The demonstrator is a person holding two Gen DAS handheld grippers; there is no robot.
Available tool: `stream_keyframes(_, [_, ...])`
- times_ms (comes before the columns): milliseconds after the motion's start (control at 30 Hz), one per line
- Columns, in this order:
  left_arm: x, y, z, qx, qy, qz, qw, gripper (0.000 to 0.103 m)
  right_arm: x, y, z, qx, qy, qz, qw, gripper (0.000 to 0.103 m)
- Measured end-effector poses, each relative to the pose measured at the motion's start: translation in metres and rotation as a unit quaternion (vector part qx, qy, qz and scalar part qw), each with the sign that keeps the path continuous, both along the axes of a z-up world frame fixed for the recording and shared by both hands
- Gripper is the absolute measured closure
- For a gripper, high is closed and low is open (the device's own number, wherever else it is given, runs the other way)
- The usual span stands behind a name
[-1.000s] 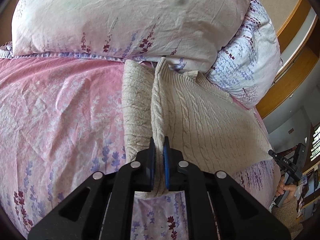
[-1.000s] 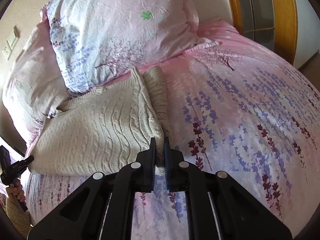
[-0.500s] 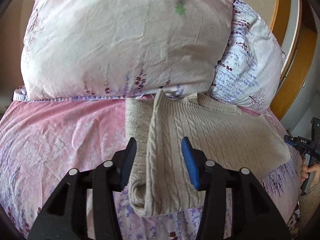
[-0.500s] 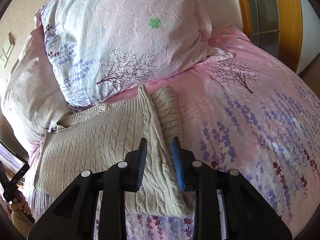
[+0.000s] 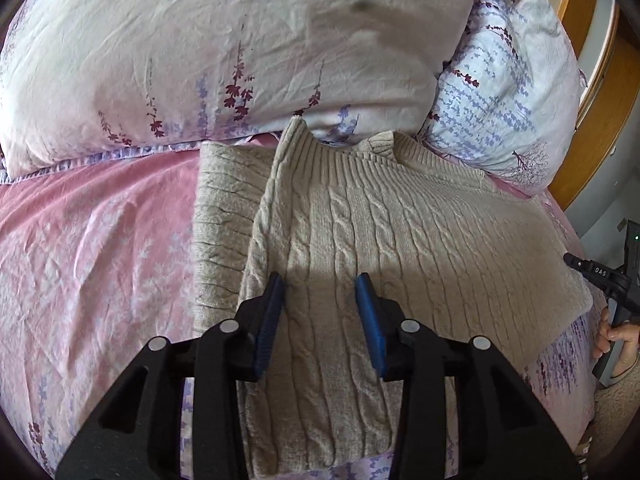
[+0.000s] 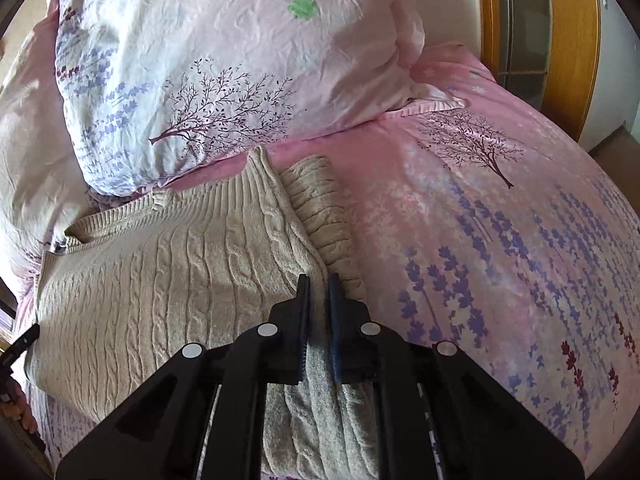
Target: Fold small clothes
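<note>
Cream cable-knit sweater point(image 5: 400, 240) lies flat on the pink floral bedspread point(image 5: 92, 248), collar against the pillows point(image 5: 240, 40) ahead. Left gripper point(image 5: 320, 292) hovers just above the knit, jaws spread wide, gripping nothing. Right gripper point(image 6: 319, 292) sits over the folded edge, jaws nearly together with knit between; whether they pinch it, I cannot tell.

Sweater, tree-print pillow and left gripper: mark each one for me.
sweater point(image 5: 400, 240): left wrist view, on the cable-knit front panel.
tree-print pillow point(image 6: 224, 92): right wrist view, on the pillow's face above the tree print.
left gripper point(image 5: 320, 292): left wrist view, midway between the open blue fingertips.
</note>
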State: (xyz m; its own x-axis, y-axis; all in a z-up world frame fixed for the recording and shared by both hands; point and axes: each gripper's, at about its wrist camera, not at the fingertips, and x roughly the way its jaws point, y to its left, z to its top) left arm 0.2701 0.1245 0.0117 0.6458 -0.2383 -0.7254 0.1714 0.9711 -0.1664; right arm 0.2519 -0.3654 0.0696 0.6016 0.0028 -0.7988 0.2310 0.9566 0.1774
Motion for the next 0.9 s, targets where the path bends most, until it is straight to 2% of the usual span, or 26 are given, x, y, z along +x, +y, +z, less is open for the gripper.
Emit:
stream_keyframes(67, [-0.002,0.001,0.001,-0.002,0.0,0.003,1.0,0.065,-0.001,0.004,0.004,-0.012,0.004,0.004,1.0,0.09])
stream_keyframes(100, [-0.005,0.002,0.004,-0.006,-0.003,0.006,1.0,0.064,-0.004,0.006,0.008,-0.011,0.001,0.006,1.0,0.083])
stream_keyframes(200, [-0.015,0.009,0.013,-0.032,-0.018,0.009,0.9993,0.055,-0.02,0.019,0.026,-0.023,-0.038,0.024,0.999,0.068])
stream_keyframes(267, [-0.019,0.015,0.02,-0.033,-0.028,0.023,0.9988,0.046,-0.026,0.031,0.036,-0.038,-0.057,0.048,0.996,0.065])
stream_keyframes(400, [-0.021,0.029,0.027,-0.045,-0.034,0.037,0.9977,0.045,-0.025,0.055,0.039,-0.053,-0.055,0.097,0.992,0.063])
stream_keyframes(533, [-0.021,0.035,0.026,-0.056,-0.026,0.042,0.9972,0.044,-0.022,0.068,0.028,-0.06,-0.039,0.116,0.991,0.063])
stream_keyframes(600, [-0.02,0.032,0.023,-0.044,-0.022,0.038,0.9981,0.044,-0.021,0.071,0.021,-0.069,-0.025,0.119,0.99,0.063])
stream_keyframes(667, [-0.018,0.025,0.018,-0.015,-0.018,0.04,0.9989,0.044,-0.02,0.073,0.013,-0.076,-0.006,0.119,0.99,0.063])
stream_keyframes(767, [-0.014,0.018,0.007,0.026,-0.005,0.045,0.9986,0.044,-0.021,0.074,0.006,-0.088,-0.001,0.12,0.989,0.059])
stream_keyframes(800, [-0.012,0.017,0.004,0.038,0.0,0.048,0.9981,0.044,-0.021,0.075,0.006,-0.094,0.0,0.118,0.989,0.055])
stream_keyframes(833, [-0.011,0.017,0.0,0.044,0.004,0.051,0.9977,0.043,-0.02,0.075,0.005,-0.097,0.002,0.115,0.989,0.053])
stream_keyframes(900, [-0.008,0.023,-0.003,0.026,0.012,0.057,0.998,0.041,-0.02,0.074,0.004,-0.091,0.004,0.112,0.99,0.051])
